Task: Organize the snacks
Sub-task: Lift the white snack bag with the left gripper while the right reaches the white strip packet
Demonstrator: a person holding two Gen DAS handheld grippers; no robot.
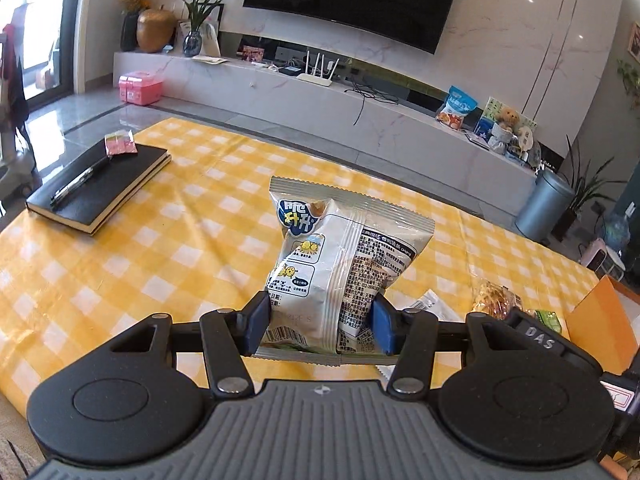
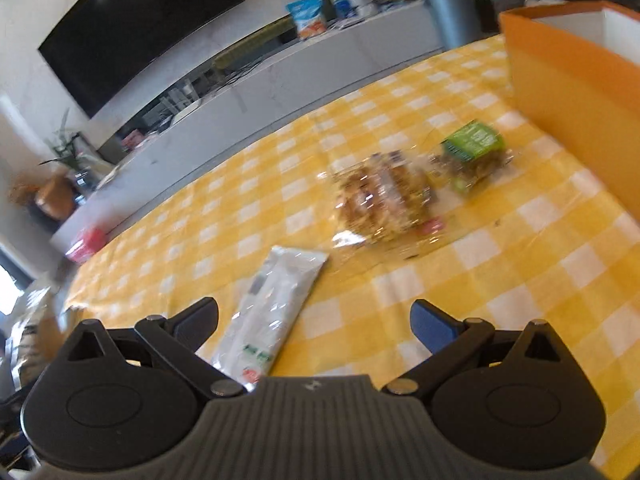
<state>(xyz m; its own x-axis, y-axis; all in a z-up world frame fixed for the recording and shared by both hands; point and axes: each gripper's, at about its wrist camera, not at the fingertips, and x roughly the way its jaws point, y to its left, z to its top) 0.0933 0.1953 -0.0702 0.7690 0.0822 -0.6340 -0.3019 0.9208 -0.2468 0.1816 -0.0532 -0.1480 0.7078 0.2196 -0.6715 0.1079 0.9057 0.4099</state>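
Note:
My left gripper (image 1: 319,322) is shut on a white snack bag (image 1: 340,256) with blue and yellow print and holds it upright above the yellow checked tablecloth (image 1: 160,248). My right gripper (image 2: 314,322) is open and empty, low over the cloth. A flat white packet (image 2: 272,308) lies between its fingers. Beyond it lie a clear bag of golden snacks (image 2: 384,200) and a green-labelled snack pack (image 2: 472,156). An orange box (image 2: 576,80) with a white inside stands at the right; its corner shows in the left wrist view (image 1: 600,316).
A black notebook (image 1: 100,184) with a pen and a small pink packet on it lies at the far left of the table. Behind the table are a TV console, plants, a pink box on the floor and a grey bin (image 1: 544,204).

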